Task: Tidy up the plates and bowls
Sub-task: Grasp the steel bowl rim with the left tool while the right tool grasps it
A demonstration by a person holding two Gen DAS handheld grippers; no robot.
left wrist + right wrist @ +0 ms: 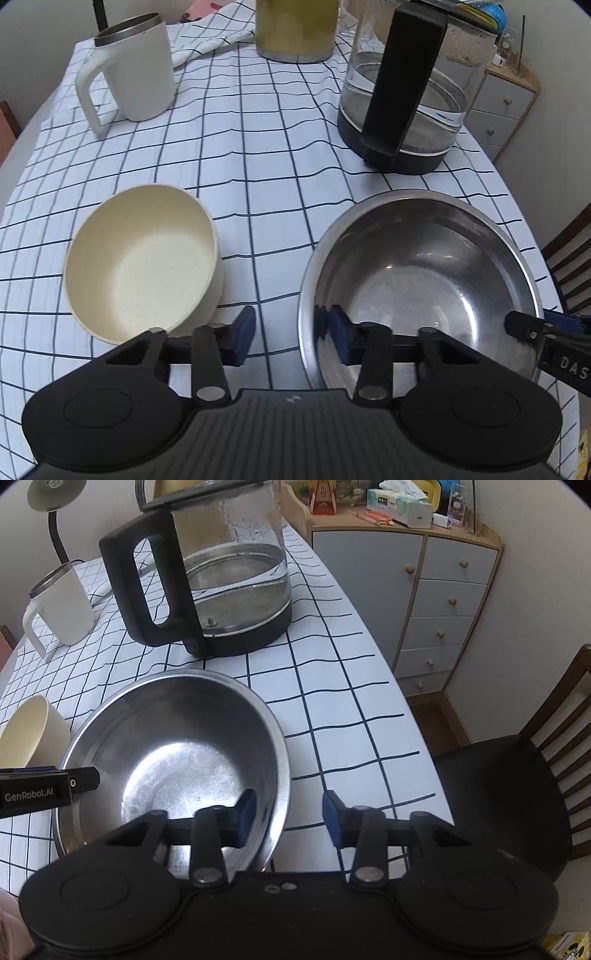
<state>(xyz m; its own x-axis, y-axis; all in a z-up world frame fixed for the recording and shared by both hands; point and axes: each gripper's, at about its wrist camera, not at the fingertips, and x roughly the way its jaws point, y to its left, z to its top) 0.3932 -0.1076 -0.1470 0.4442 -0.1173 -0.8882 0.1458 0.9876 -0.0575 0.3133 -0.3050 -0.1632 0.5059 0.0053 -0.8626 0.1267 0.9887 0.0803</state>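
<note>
A large steel bowl [424, 280] [184, 746] stands empty on the checked tablecloth. A smaller cream bowl [144, 266] [26, 734] sits just left of it, tilted and apart from it. My left gripper [291, 336] straddles the steel bowl's left rim, one blue pad outside and one inside, with gaps showing, so it is open. My right gripper [288, 816] straddles the right rim the same way, open and not pressing. Each gripper's finger tip shows in the other view, the right gripper [535, 332] and the left gripper [81, 779].
A glass kettle [406, 96] [221, 583] with a black handle stands right behind the steel bowl. A white mug [136, 70] [62, 605] is at the back left, an olive canister [295, 29] behind. The table edge, a dark chair [517, 794] and a drawer cabinet [443, 602] lie to the right.
</note>
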